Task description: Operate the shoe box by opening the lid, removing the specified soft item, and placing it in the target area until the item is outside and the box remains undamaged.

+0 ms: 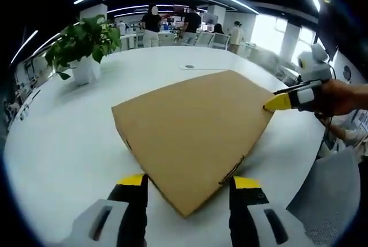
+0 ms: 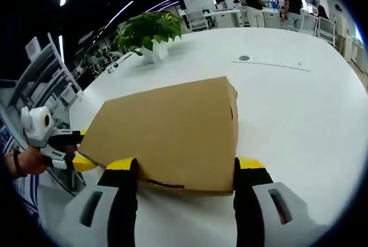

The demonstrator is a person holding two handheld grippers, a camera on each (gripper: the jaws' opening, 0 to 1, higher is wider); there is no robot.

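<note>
While lid shut: one shoe box (two hand-held grippers flanking).

A closed brown cardboard shoe box lies flat on a white table, its lid down and one long edge facing the camera. The right gripper rises from the bottom of the view with its jaws spread wide, their yellow tips set at either side of the box's near edge, close to the cardboard; whether they touch it cannot be told. At the left, the left gripper, held in a person's hand, has its yellow tip at the box's left corner. Beyond the box, a potted plant stands on the table. Chairs and people show in the office far behind.
</note>
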